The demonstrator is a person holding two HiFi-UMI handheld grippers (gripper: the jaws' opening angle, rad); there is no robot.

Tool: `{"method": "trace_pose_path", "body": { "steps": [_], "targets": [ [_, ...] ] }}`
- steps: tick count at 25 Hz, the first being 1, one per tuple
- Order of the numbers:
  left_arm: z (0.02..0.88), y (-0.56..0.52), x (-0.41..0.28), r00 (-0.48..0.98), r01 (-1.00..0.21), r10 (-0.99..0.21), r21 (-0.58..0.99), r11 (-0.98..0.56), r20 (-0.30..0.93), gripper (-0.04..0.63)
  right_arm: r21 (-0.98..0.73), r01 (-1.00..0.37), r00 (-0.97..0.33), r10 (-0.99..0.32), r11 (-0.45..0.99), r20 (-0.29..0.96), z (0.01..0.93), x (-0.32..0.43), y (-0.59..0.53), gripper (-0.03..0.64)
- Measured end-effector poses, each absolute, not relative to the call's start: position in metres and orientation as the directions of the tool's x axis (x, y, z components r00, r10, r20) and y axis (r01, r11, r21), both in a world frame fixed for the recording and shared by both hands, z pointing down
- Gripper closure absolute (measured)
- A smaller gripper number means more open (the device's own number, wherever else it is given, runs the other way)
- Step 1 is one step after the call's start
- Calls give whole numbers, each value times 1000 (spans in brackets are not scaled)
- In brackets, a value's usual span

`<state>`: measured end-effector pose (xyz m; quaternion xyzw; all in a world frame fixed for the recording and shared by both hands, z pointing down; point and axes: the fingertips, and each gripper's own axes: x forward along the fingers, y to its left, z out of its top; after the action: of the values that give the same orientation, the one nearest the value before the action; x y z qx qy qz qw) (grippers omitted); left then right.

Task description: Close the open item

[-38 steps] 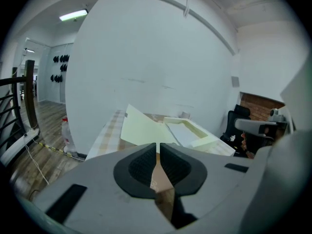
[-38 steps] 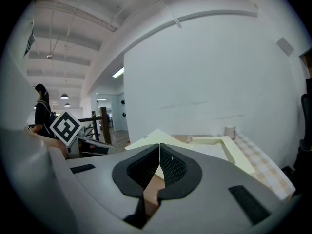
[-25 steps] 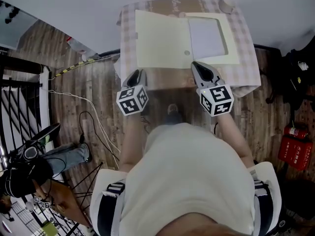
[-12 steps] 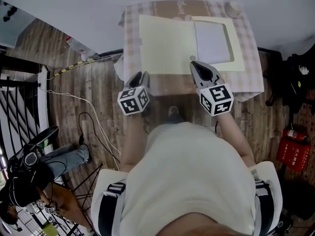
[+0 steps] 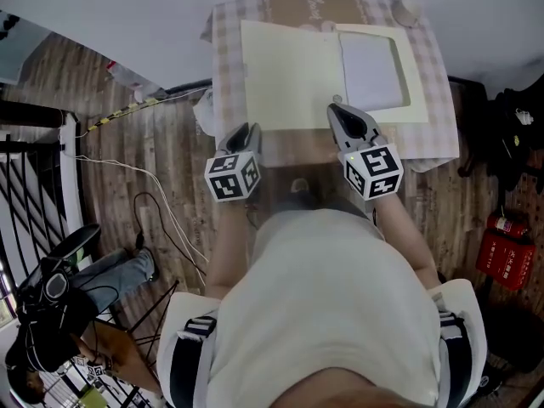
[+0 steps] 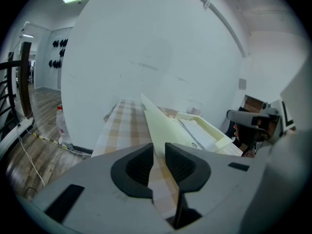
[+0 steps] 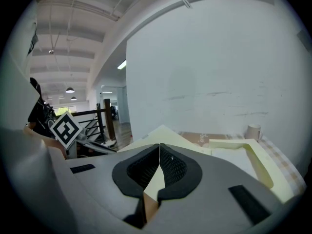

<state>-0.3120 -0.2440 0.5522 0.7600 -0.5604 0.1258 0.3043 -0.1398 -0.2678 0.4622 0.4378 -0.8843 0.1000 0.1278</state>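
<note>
A flat cream box lies open on the checked table (image 5: 438,138). Its lid (image 5: 289,75) is folded out to the left, and its tray (image 5: 414,66) with a white insert (image 5: 371,68) sits on the right. My left gripper (image 5: 245,129) is at the lid's near-left corner. Its jaws are closing with a narrow gap still between them, and the lid's edge (image 6: 168,126) runs on just beyond the gap (image 6: 159,152). My right gripper (image 5: 334,107) reaches over the lid's near edge by the fold. It is shut, tips touching (image 7: 159,145), above the lid (image 7: 163,130).
A small cup (image 5: 406,8) stands at the table's far right corner. The wall runs right behind the table. Cables (image 5: 161,202) and a bottle (image 5: 127,79) lie on the wooden floor at left, a red extinguisher (image 5: 508,257) at right, a seated person's leg (image 5: 119,270) at lower left.
Both grippers have crept slightly forward against the box. The right tips now lie further over the lid's near edge. The box itself lies as before.
</note>
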Motion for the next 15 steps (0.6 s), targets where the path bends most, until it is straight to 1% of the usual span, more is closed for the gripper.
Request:
{"method": "trace_pose_path", "body": {
  "steps": [8, 12, 15],
  "targets": [
    [540, -238, -306, 349, -922, -787, 337, -191, 509, 540, -54, -780, -608, -735, 623, 300, 454, -149, -276, 617],
    [533, -236, -302, 315, -927, -810, 342, -152, 495, 549, -47, -739, -652, -695, 672, 303, 454, -152, -279, 617],
    [526, -235, -299, 260, -934, -839, 346, -93, 478, 555, -35, -693, -694, -653, 720, 302, 453, -149, -283, 617]
  ]
}}
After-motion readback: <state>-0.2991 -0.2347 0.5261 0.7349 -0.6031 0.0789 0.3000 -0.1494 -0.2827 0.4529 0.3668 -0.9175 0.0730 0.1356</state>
